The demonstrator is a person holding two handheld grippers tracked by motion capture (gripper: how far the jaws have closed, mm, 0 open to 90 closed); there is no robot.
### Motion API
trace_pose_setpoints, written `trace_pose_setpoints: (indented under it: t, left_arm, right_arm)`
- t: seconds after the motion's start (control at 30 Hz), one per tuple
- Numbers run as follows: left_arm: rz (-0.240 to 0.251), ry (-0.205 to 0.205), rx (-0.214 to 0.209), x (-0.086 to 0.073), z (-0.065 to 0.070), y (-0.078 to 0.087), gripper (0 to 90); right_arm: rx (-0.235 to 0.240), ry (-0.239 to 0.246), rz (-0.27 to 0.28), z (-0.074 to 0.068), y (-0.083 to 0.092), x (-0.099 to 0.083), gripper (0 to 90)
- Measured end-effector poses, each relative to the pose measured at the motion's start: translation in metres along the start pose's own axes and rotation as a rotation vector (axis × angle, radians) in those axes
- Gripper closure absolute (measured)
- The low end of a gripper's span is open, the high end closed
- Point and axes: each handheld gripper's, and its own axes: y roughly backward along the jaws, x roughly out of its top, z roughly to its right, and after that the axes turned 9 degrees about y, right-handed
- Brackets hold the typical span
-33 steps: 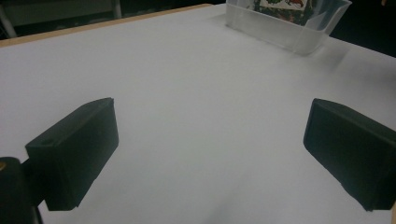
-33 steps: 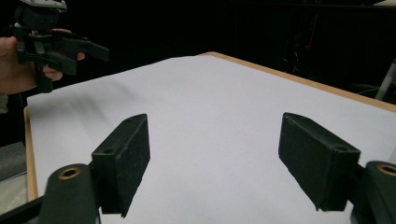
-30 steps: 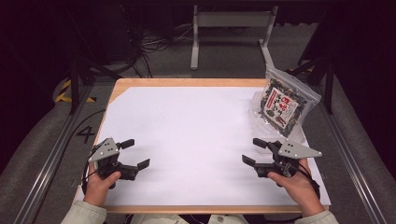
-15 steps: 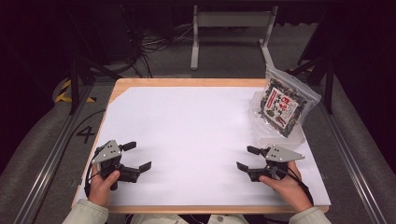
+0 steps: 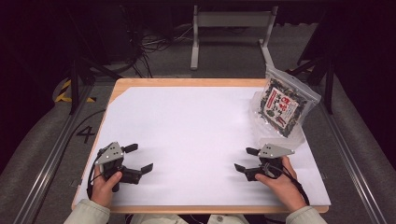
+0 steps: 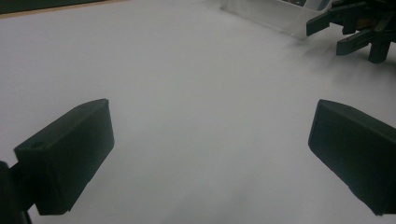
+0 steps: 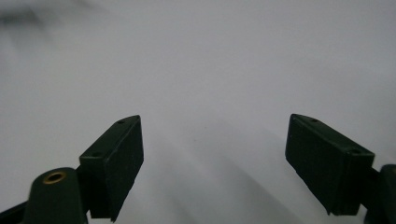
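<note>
White table point(image 5: 196, 135) | snack bag point(image 5: 280, 108) – just beyond right tongs point(image 5: 246, 159) | both tongs wide apart, empty

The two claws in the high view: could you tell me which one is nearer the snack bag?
The right claw, open by the table's right edge, just below the snack bag. The left claw, also open, sits across the white sheet.

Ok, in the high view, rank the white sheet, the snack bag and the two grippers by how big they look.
1. white sheet
2. snack bag
3. left gripper and right gripper: these look alike, so no ranking between them.
</note>
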Motion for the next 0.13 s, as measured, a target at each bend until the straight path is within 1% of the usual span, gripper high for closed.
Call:
trace_pose_setpoints:
  t: [0.13]
  left_arm:
    - [0.000, -0.002, 0.000, -0.0003, -0.0004, -0.0006, 1.1]
  right_arm:
    - [0.010, 0.017, -0.010, -0.0013, -0.0011, 0.0007, 21.3]
